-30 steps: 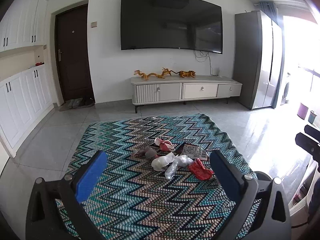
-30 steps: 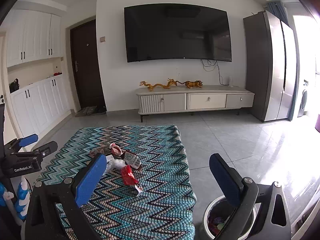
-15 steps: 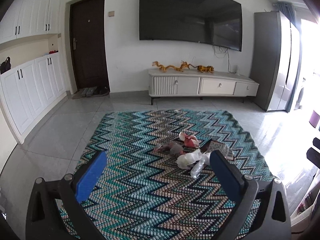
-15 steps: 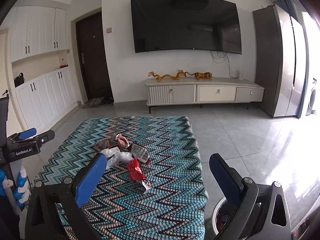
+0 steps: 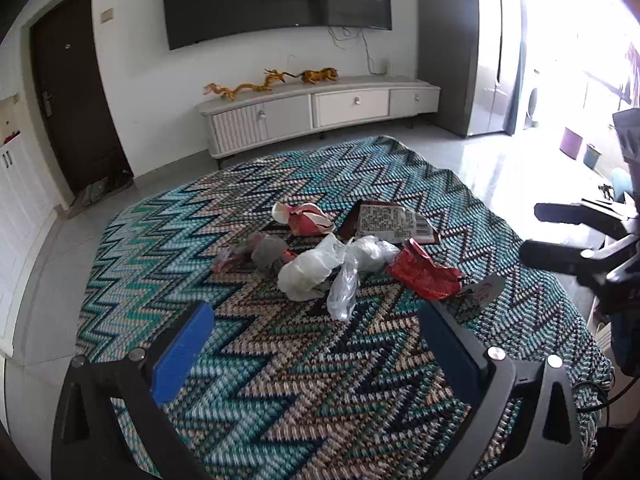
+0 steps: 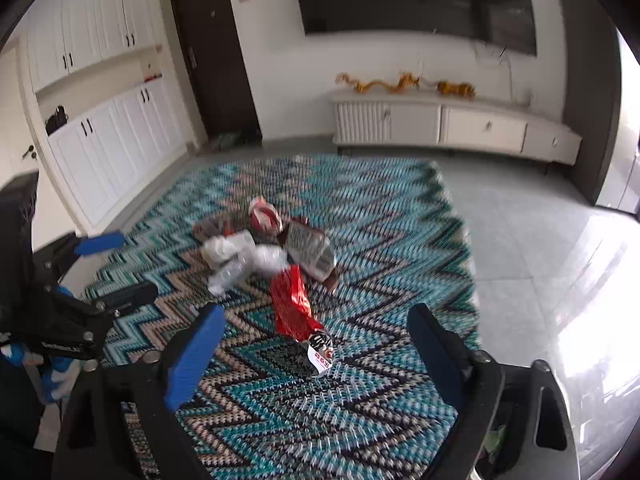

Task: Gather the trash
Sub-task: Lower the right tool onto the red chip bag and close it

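1. Landmark = zigzag rug (image 5: 280, 380), teal/beige/black, lying on a pale tiled floor.
2. Trash pile sits approx. mid-rug: a white plastic bag (image 5: 310, 270) w/ a clear crumpled bag (image 5: 344, 292) touching its right side.
3. Red foil wrapper (image 5: 424, 272) lies just right of the bags, toward the rug's right edge; a small white-and-red packet (image 6: 320, 350) touches its near end.
4. Flat dark packet w/ printed label (image 5: 384, 224) sits on the far side of the pile; a red-and-white crumpled wrapper (image 5: 304, 218) is to its left.
5. Grey/red wrapper (image 5: 260, 254) is at the pile's left.
6. Left gripper (image 5: 316, 344): fingers spread wide, nothing btwn them, above the rug's near part, short of the pile.
7. Right gripper (image 6: 316, 340): fingers also wide apart, empty, above the rug's near right part; the red foil wrapper and small packet show btwn its fingers.
8. Bin rim (image 6: 494, 440) is partly visible off the rug's near right corner, behind the right finger.
9. TV cabinet (image 5: 320, 114) stands beyond the rug's far edge.
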